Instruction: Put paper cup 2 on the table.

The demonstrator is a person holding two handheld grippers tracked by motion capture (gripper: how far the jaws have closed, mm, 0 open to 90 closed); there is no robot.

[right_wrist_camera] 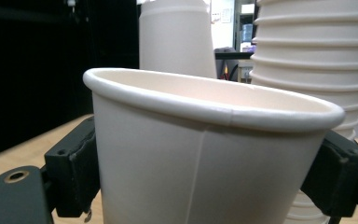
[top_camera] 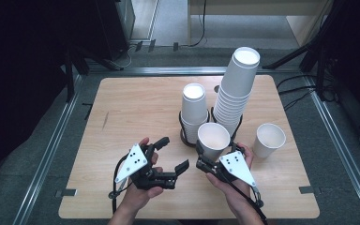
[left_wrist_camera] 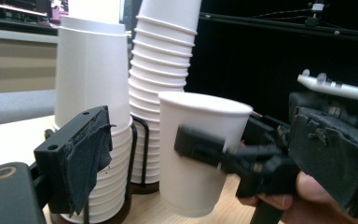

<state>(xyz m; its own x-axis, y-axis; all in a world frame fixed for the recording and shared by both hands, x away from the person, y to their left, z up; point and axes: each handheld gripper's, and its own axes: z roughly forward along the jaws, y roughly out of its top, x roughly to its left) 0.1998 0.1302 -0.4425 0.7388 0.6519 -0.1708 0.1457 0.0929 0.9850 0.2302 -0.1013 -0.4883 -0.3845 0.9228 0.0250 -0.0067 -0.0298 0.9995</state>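
Right gripper [top_camera: 205, 151] pinches a white paper cup [top_camera: 213, 139] near the wooden table's [top_camera: 122, 112] front edge; left gripper [top_camera: 174, 153] spread, empty

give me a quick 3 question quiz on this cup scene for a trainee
1. True or false: the right gripper is shut on a paper cup.
2. How many cups stand alone on the table, away from the stacks and free of any gripper?
3. Which stack is higher: A) the tall stack on the right, B) the short stack on the left?

Key: 1 true; 2 one, the lone cup; 3 A.
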